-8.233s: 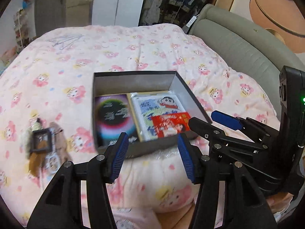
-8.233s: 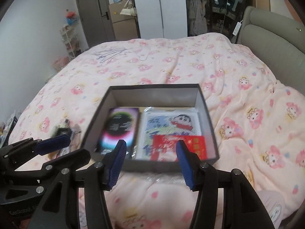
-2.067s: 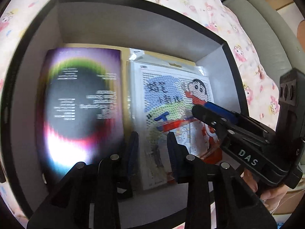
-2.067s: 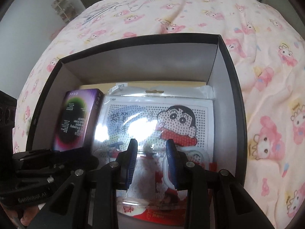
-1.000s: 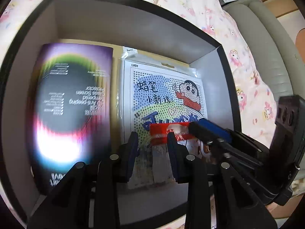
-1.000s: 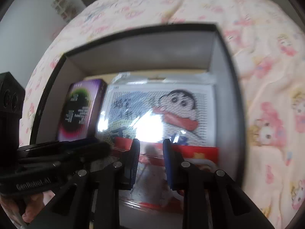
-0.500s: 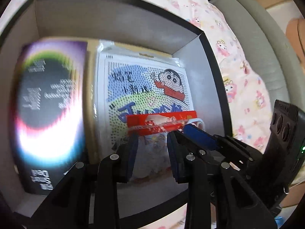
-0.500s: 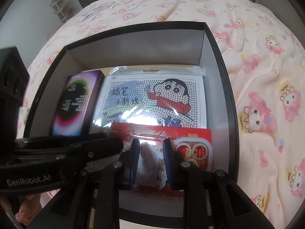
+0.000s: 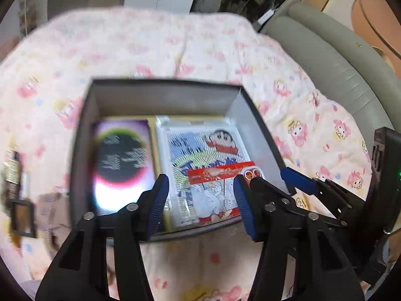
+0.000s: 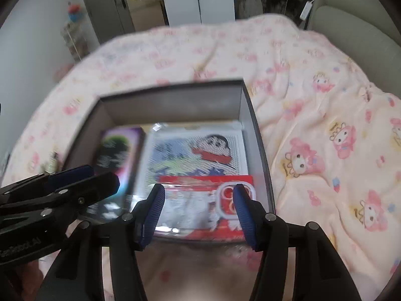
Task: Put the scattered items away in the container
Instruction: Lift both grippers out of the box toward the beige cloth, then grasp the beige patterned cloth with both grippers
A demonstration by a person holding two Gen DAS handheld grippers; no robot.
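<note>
Both grippers lifted, emptied | box (image 9: 253, 115): red packet (image 9: 220, 173), purple pack (image 9: 120, 160)

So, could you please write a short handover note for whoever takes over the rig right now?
Left hand-held gripper: jaws have just opened, nothing between them.
Right hand-held gripper: the same, open and empty.
Done: the red-topped packet lies in the black box, on the cartoon bead kit, beside the purple box.
Left: a few small items are on the bedspread, left of the box; they are too blurred to identify.
</note>
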